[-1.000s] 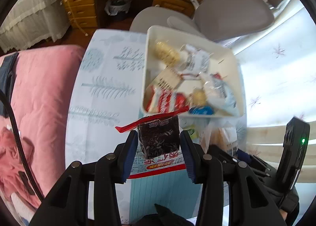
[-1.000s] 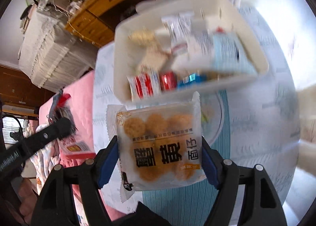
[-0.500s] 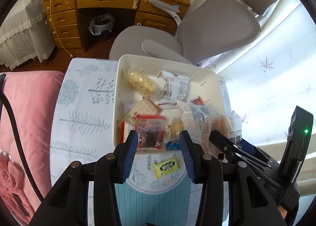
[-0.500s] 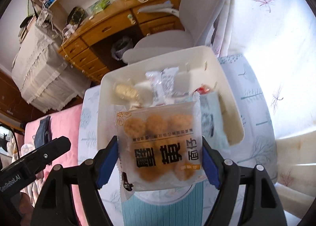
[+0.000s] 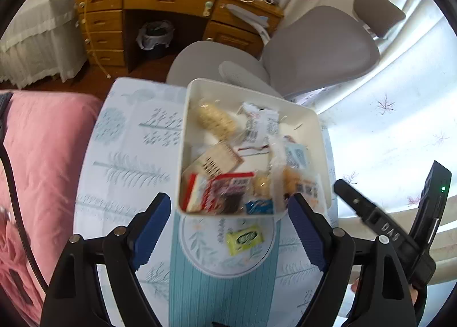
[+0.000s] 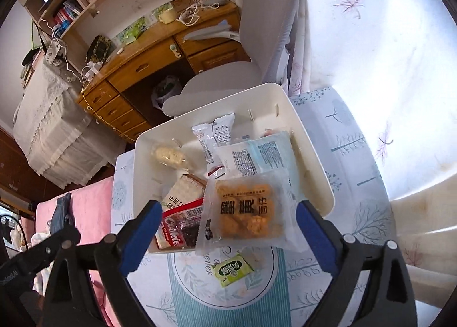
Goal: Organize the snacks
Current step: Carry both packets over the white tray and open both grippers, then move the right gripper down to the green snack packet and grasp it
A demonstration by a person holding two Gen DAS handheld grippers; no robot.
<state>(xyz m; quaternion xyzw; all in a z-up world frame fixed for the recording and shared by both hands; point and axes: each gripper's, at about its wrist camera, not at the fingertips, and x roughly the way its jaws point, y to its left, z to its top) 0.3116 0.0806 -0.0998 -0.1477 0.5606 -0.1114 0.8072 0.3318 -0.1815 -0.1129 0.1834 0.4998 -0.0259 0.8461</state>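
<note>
Both grippers hang over the white bin [image 6: 317,167] on the counter [image 5: 128,155], jaws just opened wide, nothing pinched. Under the right gripper [image 6: 225,227] the clear cookie pack [image 6: 245,210] with bold Chinese characters lies over the bin's near rim. A red-and-white wrapper [image 6: 177,227] reads "Cookie". The left gripper [image 5: 228,227] frames the bin's near edge. A green candy [image 5: 244,238] sits alone on the round mat, open cloth to its left.

red-and-white cookie packet [image 6: 174,233]: "Cookie" | right tool's arm [image 5: 388,234]: "DAS" | cloth medallion [image 6: 210,265]: "ever"
</note>
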